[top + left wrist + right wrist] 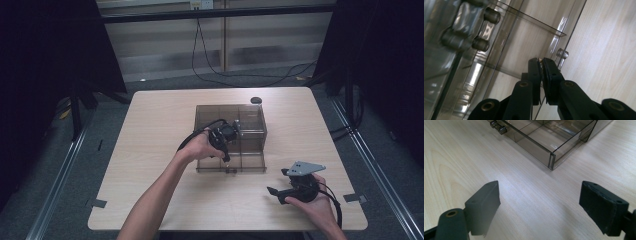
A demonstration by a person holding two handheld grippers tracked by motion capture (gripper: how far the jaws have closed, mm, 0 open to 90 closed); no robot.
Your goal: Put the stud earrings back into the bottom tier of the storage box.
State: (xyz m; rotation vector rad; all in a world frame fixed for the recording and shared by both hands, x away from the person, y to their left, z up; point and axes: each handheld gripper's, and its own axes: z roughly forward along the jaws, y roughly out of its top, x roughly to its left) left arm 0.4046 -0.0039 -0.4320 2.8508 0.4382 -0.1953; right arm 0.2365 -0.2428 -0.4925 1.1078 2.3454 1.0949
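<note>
In the high view, the left gripper [226, 150] is reaching into the smoked acrylic drawer box [252, 131] sitting mid-table, its drawer extending toward the near edge; no writing is readable. In the left gripper view, the jaws are clenching the drawer's front wall [567, 37] beside its knob [562, 53]. In the right gripper view, the right gripper [539, 205] is standing released over bare table [461, 157].

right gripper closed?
No: in the right gripper view the right gripper has its two jaws set wide apart over bare table, holding nothing.

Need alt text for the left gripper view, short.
The left hand-held gripper has its two black jaws closed on a small pale, metallic-looking item at their tips, just above the front wall of a smoky clear plastic drawer. A small clear knob sits on that wall, with light wood table beyond.
</note>
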